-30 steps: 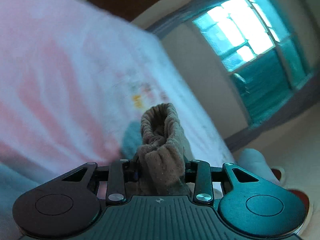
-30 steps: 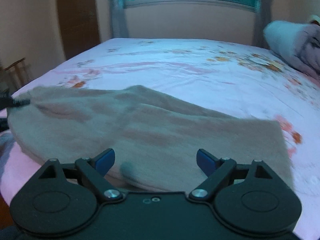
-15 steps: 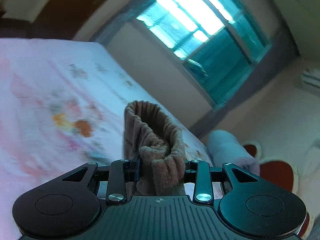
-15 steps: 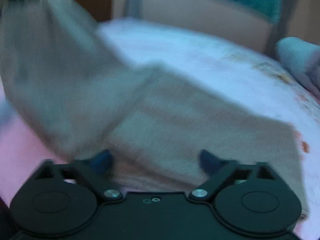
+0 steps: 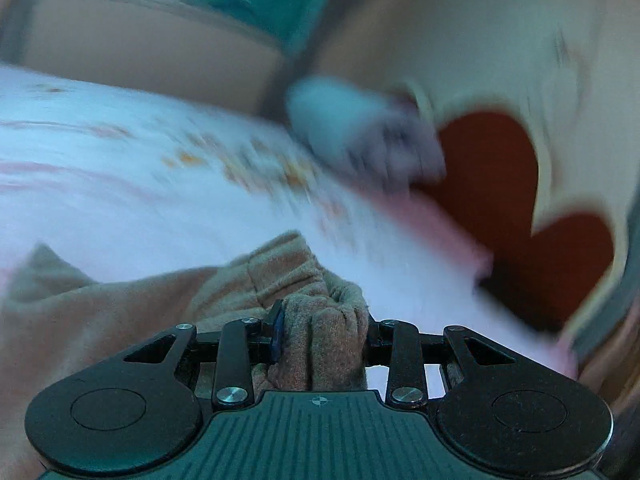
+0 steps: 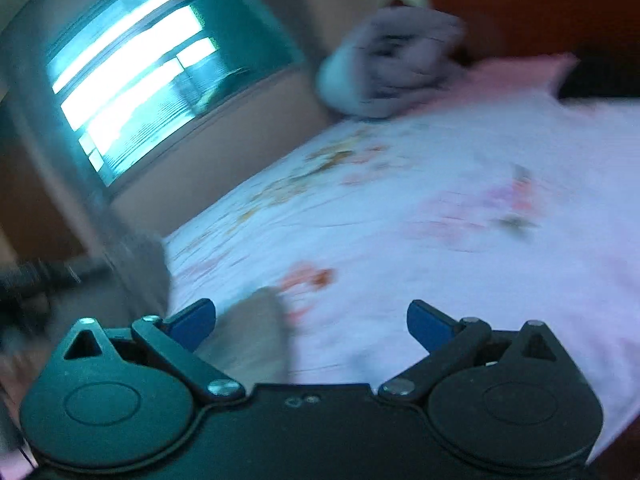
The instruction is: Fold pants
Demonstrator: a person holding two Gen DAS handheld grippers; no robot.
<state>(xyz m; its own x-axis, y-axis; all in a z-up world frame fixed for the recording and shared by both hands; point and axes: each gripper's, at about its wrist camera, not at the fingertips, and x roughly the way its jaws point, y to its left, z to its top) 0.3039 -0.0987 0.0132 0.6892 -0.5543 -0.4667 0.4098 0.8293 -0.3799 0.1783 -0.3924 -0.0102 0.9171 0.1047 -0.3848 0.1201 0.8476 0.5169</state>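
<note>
The tan fleece pants (image 5: 120,312) lie on the white floral bed sheet (image 5: 120,184). My left gripper (image 5: 320,320) is shut on a bunched, elastic end of the pants (image 5: 324,336), low over the bed. In the right wrist view my right gripper (image 6: 312,320) is open and empty, with its blue pads (image 6: 428,320) wide apart. A blurred edge of the pants (image 6: 252,336) shows just ahead of its left finger. Both views are motion-blurred.
A rolled grey-white blanket (image 5: 360,132) lies at the head of the bed, also in the right wrist view (image 6: 392,68). A cream headboard with red heart shapes (image 5: 500,184) stands behind it. A window (image 6: 140,76) is on the far wall.
My left gripper has carried the pants end across and down toward the head of the bed, laying cloth over cloth. My right gripper has swung right, away from the spread pants.
</note>
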